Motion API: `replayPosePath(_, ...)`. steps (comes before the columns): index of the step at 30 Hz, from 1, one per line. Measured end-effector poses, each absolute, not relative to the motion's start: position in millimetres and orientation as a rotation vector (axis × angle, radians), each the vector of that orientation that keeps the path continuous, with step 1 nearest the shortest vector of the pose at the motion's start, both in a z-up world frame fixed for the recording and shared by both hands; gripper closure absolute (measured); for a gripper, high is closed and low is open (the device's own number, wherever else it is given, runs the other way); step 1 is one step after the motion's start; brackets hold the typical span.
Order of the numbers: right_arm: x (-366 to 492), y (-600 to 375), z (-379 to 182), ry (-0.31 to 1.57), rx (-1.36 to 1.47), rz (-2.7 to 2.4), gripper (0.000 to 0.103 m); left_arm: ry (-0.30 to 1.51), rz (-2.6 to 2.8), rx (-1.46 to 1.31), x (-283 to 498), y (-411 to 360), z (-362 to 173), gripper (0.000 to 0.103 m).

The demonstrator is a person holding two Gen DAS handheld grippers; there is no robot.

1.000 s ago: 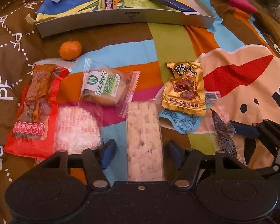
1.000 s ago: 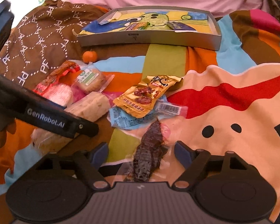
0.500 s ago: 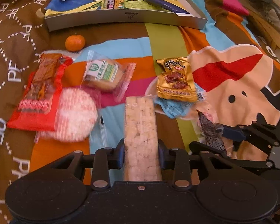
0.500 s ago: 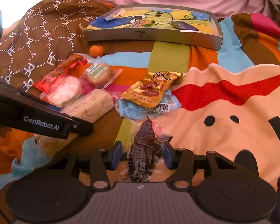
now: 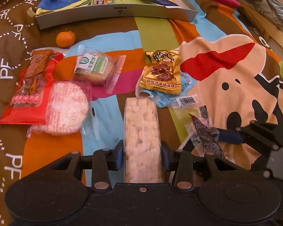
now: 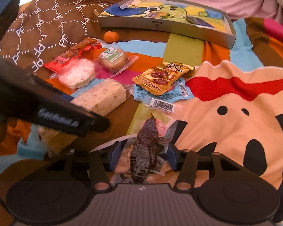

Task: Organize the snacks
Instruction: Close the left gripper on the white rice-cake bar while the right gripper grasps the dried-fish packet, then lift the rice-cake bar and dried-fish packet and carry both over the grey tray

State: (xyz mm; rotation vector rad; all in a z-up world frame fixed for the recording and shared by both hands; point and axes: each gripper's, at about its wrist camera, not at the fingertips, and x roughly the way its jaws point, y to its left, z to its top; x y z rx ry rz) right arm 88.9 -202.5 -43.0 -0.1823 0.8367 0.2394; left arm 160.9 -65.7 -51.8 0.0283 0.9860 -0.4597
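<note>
Left hand-held gripper (image 5: pixel 142 155) now clamped on rice bar (image 5: pixel 141 131), lower centre. Right hand-held gripper (image 6: pixel 142 155) likewise closed on dried fish (image 6: pixel 144 146). Both ready for tray (image 5: pixel 120 11), upper frame.

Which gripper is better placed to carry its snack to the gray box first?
Probably the left gripper. It is shut squarely on the puffed rice bar, with open blanket ahead to the gray box. The right gripper pinches only the dark dried snack packet.
</note>
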Motion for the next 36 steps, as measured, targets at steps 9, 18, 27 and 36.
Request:
replayPosePath(9,65,-176,-38,0.751,-0.473,0.192,0.052,0.953,-0.452,0.006,148,-59,-46,0.068)
replayPosePath(18,55,-163,-33,0.62,-0.64,0.167,0.052,0.914,-0.44,-0.06,139,-52,-36,0.068)
replayPosePath(27,73,-173,-14,0.53,-0.632,0.152,0.052,0.83,-0.422,-0.117,154,-49,-8,0.068)
replayPosePath(36,136,-175,24,0.421,-0.608,0.144,0.052,0.716,-0.378,-0.161,215,-41,31,0.068)
